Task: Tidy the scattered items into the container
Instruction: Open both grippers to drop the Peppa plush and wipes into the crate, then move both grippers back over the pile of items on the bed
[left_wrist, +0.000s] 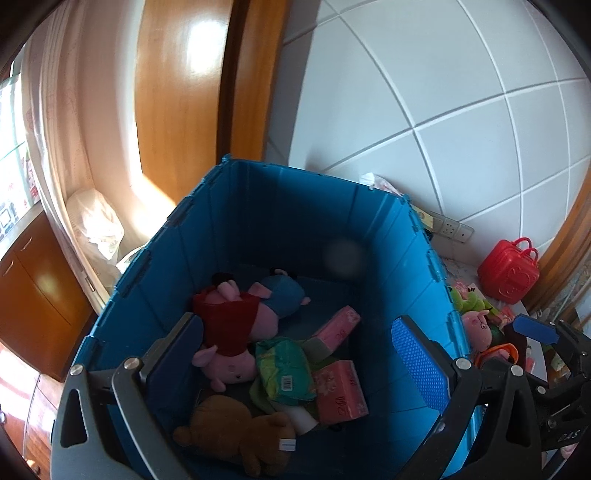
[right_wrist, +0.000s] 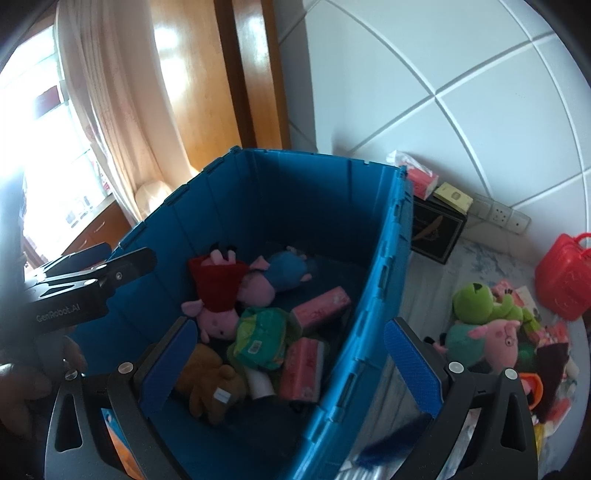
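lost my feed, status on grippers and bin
Left gripper open, empty, over blue bin. Right gripper open, empty. Green frog plush outside. Nothing blocking.

A grey blur (left_wrist: 345, 254) veils the blue crate's (left_wrist: 258, 206) far wall; its near corner is cut off.

Both tongs (left_wrist: 295, 354) (right_wrist: 291, 354) agape, empty
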